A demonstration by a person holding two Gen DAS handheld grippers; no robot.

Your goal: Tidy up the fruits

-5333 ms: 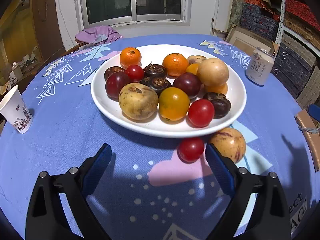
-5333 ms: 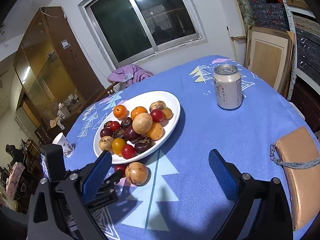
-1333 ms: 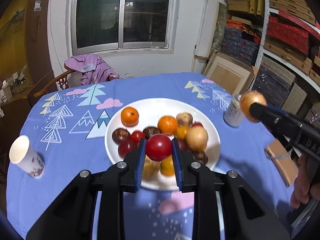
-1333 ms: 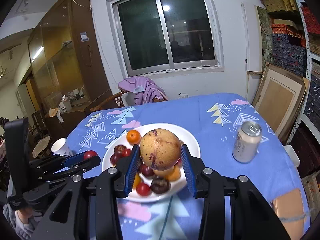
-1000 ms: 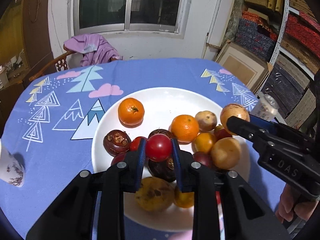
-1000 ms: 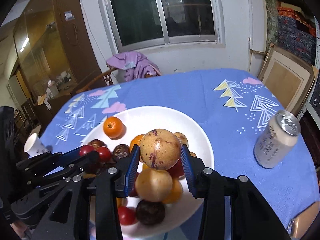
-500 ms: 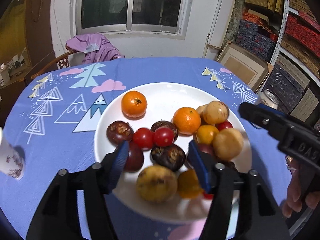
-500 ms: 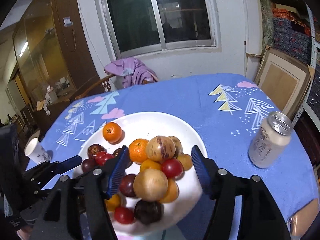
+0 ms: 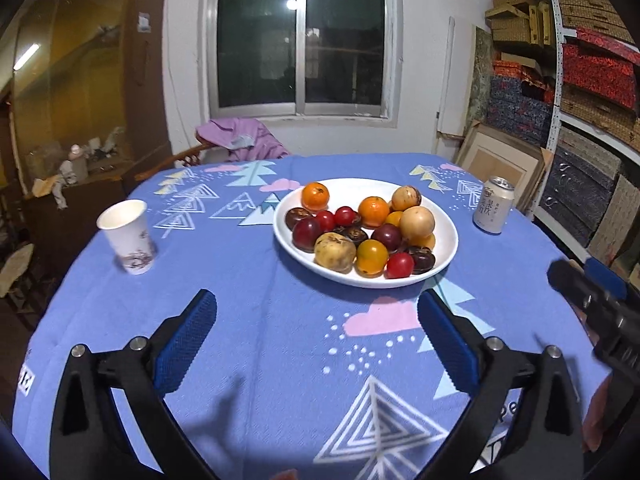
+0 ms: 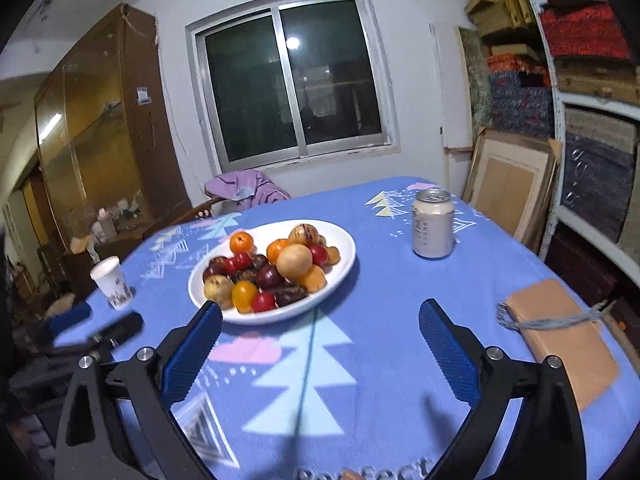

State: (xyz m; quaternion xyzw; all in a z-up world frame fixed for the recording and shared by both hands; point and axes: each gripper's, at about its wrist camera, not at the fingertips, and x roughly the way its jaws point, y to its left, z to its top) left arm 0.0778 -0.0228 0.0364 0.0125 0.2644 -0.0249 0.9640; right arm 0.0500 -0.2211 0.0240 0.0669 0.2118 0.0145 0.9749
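Observation:
A white plate (image 9: 348, 189) (image 10: 340, 240) piled with several fruits sits mid-table on the blue cloth. Among them are a small red tomato (image 9: 344, 215) toward the plate's back left and a tan speckled fruit (image 9: 405, 198) (image 10: 304, 235) at the back. My left gripper (image 9: 316, 308) hovers over bare cloth in front of the plate, its jaws opening with nothing between them. My right gripper (image 10: 320, 312) is also short of the plate, its jaws opening and empty. Each gripper shows blurred at the edge of the other's view.
A paper cup (image 9: 128, 236) (image 10: 112, 282) stands left of the plate, and a drink can (image 9: 493, 210) (image 10: 433, 224) to its right. A tan pouch (image 10: 560, 340) lies near the table's right edge. A chair with purple cloth (image 9: 240, 140) stands behind; stacked boxes fill the right wall.
Both grippers opened over the plate, leaving the red tomato and the tan fruit among the fruits. Both then drew back from the plate toward the table's near side.

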